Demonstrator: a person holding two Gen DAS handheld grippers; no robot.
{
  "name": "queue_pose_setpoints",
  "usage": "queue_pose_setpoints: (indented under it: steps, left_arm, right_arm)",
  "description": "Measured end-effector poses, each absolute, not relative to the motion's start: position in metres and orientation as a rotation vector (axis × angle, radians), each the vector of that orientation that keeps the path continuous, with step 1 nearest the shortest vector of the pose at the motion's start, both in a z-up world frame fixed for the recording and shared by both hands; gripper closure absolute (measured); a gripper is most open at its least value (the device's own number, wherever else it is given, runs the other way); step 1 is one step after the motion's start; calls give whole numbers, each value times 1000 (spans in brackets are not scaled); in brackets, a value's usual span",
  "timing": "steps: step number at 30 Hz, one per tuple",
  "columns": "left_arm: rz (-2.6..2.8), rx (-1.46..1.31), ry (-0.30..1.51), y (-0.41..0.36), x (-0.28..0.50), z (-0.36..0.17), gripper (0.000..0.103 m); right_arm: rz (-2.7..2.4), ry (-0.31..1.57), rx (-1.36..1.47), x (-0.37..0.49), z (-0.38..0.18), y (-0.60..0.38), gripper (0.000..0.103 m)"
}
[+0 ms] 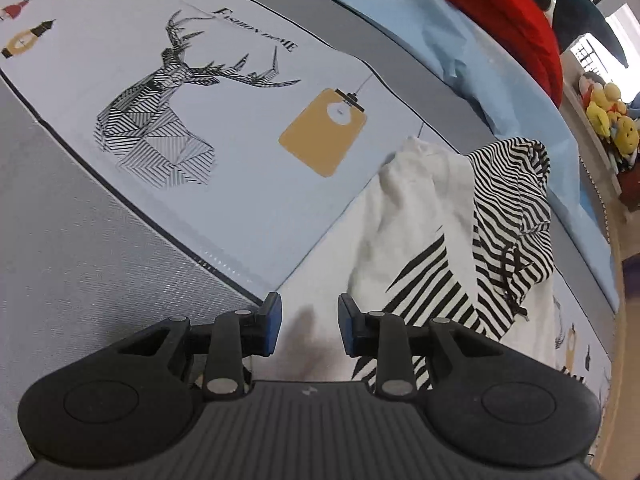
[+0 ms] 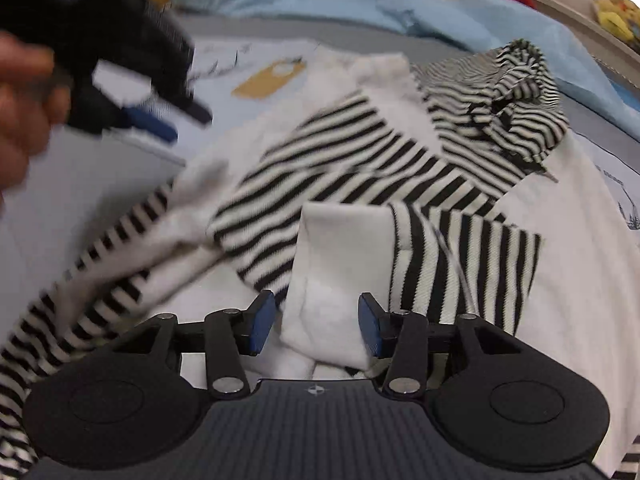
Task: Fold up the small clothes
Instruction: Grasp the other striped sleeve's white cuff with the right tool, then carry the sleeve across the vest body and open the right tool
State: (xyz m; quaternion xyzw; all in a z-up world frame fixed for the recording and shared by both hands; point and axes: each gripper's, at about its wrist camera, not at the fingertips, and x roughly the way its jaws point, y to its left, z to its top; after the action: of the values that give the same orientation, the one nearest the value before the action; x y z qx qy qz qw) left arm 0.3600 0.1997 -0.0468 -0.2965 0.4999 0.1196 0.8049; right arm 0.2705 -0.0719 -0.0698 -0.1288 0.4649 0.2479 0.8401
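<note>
Striped top (image 2: 360, 184) lies rumpled on the bed cover (image 1: 240, 128) w/ both grippers, left (image 1: 309, 326) & right (image 2: 316, 328), apart & empty; it looks soft, light & floppy, so pinch a hem or cuff edge.

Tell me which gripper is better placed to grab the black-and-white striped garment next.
Right. The right gripper is open directly over the striped white garment, white fabric between its jaws. The left gripper, also open, sits over bare printed tablecloth beside it.

Striped garment (image 2: 360, 184) lies on printed bedcover (image 1: 240, 128).
</note>
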Motion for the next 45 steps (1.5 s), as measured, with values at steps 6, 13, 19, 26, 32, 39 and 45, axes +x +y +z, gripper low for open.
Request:
queue_pose_setpoints:
  steps: [6, 13, 19, 26, 32, 39, 45]
  left_arm:
    - [229, -622, 1063, 195, 367, -43, 70]
    - [177, -585, 1089, 182, 372, -46, 70]
    - [145, -577, 1136, 167, 379, -58, 60]
    - [145, -554, 1167, 151, 387, -68, 56]
    - [155, -531, 1187, 149, 392, -75, 55]
    - [177, -512, 1184, 144, 398, -79, 58]
    - [180, -455, 1159, 143, 398, -76, 95]
  right_arm:
    - [511, 953, -271, 269, -55, -85, 86]
    - [184, 701, 96, 278, 6, -193, 89]
    - [-176, 898, 375, 282, -26, -286, 89]
    - [-301, 952, 501, 264, -36, -300, 90]
    - [-361, 1012, 617, 266, -51, -304, 73]
    - [-391, 1018, 675, 272, -67, -316, 67]
    - [-323, 920, 622, 279, -48, -302, 94]
